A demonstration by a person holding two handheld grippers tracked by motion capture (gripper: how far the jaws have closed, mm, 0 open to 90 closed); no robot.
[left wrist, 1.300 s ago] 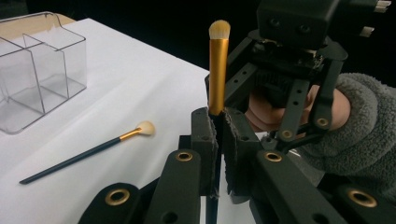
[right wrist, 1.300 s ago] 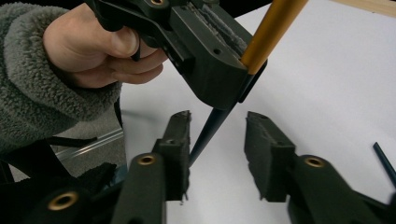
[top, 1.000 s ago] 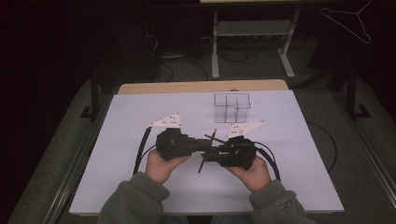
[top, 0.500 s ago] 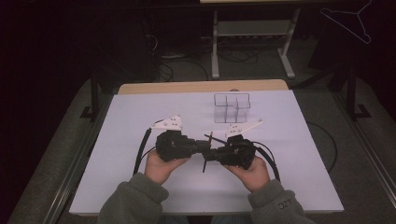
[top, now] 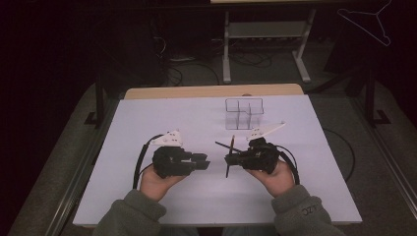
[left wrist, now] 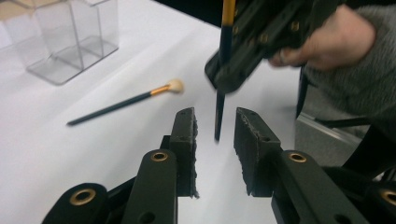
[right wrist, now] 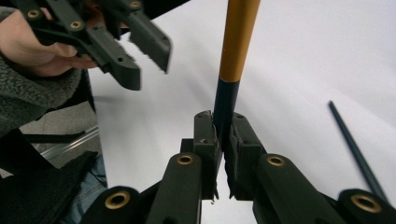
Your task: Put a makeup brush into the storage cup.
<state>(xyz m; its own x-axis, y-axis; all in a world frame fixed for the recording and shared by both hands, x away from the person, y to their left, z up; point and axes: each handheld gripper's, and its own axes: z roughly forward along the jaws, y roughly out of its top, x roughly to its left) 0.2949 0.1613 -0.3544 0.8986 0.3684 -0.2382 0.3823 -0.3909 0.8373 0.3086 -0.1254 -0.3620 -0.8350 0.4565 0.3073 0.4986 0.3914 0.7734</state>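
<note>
My right gripper point(top: 229, 160) is shut on the dark handle of a makeup brush point(right wrist: 237, 42) with a gold ferrule, and holds it roughly upright over the white table point(top: 147, 123). My left gripper point(top: 207, 163) stands a little to its left. Its jaws have just been opening and hold nothing. In the left gripper view the held brush's handle tip point(left wrist: 218, 123) hangs just beyond the open left gripper point(left wrist: 215, 113). A second brush point(left wrist: 122, 104) with a cream head lies flat on the table. A clear divided organizer point(top: 244, 113) stands farther back.
The second brush point(top: 223, 146) lies just behind the two grippers, and its handle point(right wrist: 356, 149) runs along the right of the right gripper view. The table's wooden far edge point(top: 211, 91) borders dark floor with metal stand legs and cables. The table's left half is bare.
The left gripper has opened, let go of the brush and drawn back to the left, away from the right gripper. The right gripper keeps the brush and has hardly moved.
</note>
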